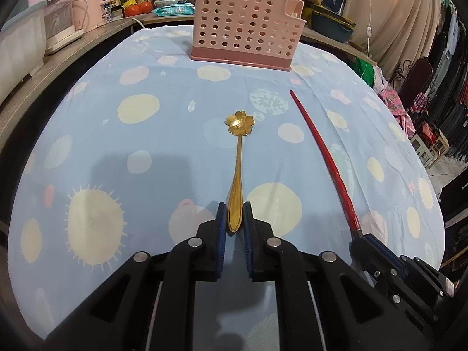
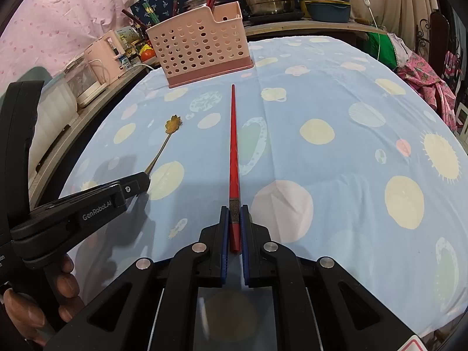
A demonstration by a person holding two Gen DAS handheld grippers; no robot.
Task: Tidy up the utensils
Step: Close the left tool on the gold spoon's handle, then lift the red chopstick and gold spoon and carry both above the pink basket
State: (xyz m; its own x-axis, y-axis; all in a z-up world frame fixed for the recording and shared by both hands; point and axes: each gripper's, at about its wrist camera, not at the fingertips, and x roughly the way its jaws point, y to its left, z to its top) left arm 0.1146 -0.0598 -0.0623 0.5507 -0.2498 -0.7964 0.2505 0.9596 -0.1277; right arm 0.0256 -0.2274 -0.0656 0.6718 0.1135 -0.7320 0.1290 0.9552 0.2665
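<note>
Gold spoon (image 1: 235, 172) handle pinched between left tool (image 1: 234, 209) pads.

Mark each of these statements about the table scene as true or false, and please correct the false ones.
1. The left gripper is closed on the handle of the gold flower-shaped metal spoon. True.
2. The right gripper holds a green chopstick. False: it is closed on the thick end of the red chopstick.
3. The pink perforated plastic utensil basket lies tipped on its side. False: it stands upright on the blue patterned tablecloth.
4. The spoon's bowl points toward the basket. True.
5. The spoon is already inside the basket. False: it lies on the tablecloth, in front of the basket.
</note>
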